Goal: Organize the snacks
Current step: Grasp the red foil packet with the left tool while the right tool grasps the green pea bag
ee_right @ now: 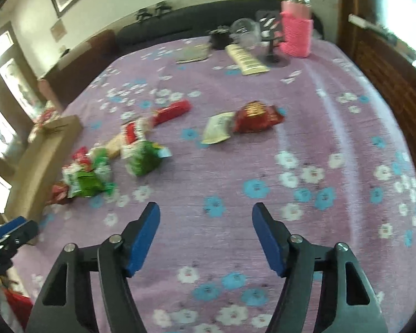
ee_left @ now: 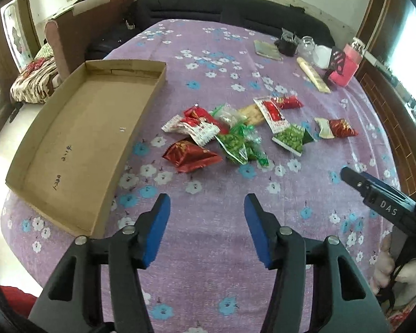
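Hovering above the tablecloth (ee_left: 208, 41), left gripper (ee_left: 207, 202) and right gripper (ee_right: 205, 211) stand parted, holding nothing — snack packets (ee_left: 230, 130) lie heaped (untouched) beside the bare cardboard tray (ee_left: 77, 127), awaiting sorting.

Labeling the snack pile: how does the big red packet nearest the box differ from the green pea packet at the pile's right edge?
The red packet is foil-shiny, puffed and opaque; the green pea packet lies flat and shows its green contents. The red packet lies alone near the cardboard box; the green pea packet is tucked under a red-and-white packet. Both lie on the purple floral tablecloth, outside the box.
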Available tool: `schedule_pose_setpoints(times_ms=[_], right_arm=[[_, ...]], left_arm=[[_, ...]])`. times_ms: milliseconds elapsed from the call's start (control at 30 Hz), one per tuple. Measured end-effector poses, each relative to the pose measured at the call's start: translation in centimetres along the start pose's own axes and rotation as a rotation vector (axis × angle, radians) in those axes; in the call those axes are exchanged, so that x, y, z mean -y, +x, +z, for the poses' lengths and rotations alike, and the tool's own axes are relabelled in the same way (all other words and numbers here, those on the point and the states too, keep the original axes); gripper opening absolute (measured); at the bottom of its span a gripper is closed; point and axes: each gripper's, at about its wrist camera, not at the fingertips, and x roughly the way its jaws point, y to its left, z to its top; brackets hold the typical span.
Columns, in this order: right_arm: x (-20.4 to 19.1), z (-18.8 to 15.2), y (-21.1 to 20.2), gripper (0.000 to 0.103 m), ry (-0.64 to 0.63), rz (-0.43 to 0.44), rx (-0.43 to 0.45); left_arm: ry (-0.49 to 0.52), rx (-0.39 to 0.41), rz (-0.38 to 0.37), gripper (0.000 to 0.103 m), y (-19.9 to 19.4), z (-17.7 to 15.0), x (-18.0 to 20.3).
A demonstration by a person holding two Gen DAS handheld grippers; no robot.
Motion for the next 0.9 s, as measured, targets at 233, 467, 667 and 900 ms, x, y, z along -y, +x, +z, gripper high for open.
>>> schedule_pose_setpoints(times_ms=[233,467,667,900], right_arm=[[-5.4,1.4,1.3,0.066,-0.058,0.168,-0.052],[-8.4,3.6,4.4,0.052,0.008,0.247,-0.117],[-7.4,4.1,5.3,0.052,0.019,0.061,-0.096],[-4.5,4.4,5.6,0.052,0.145,-0.029,-0.072]], left_arm=[[0.036,-0.002,-0.071,0.057,1.6,2.1,-2.2],[0.1,-0.022,-0.157,0.057,2.8,4.5,-4.8],[0.165,-0.053,-0.234,0.057,4.9,5.2,-5.7],[0.194,-0.1,-0.301,0.057,6.8,5.4,-5.6]])
